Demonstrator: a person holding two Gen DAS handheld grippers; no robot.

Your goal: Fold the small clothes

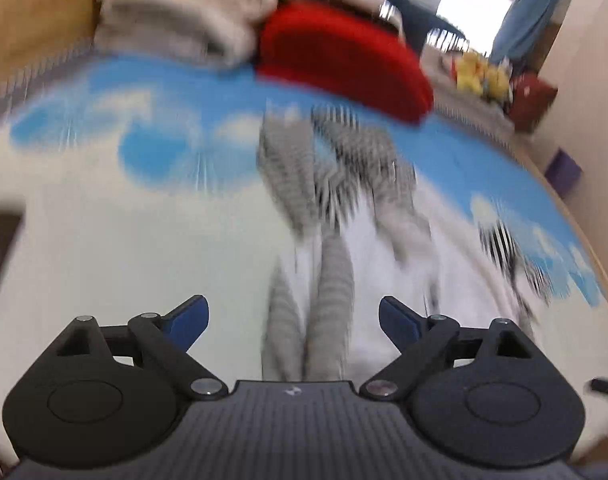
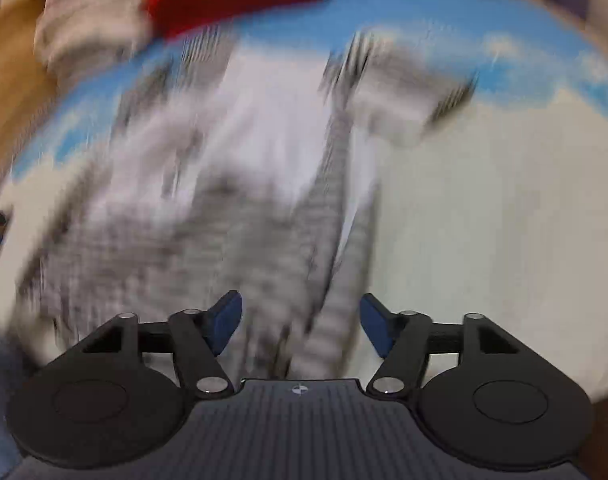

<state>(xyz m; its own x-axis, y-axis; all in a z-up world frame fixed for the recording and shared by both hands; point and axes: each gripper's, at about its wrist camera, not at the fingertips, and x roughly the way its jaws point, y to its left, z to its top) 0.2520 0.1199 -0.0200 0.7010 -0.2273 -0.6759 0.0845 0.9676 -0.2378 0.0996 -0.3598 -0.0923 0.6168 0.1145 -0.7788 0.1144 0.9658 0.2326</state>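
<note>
Home: curtains (image 1: 531,4), plush toys (image 1: 481,74)

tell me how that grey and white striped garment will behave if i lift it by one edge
The striped garment probably goes floppy: it lies rumpled in soft folds on the blue and white cloth. It looks thin, so likely light. It should drape and unfold rather than hold its shape, though blur hides the detail.

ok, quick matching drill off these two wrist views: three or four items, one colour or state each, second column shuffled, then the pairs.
Column 1:
1. folded garment
2. striped garment
3. mat
4. left tongs

Column 2:
A. blue sky and white cloud print
B. open, nothing clamped
C. red, at the far edge of the mat
D. grey and white, spread out on the mat below the tongs

Pairs: 1-C, 2-D, 3-A, 4-B
</note>
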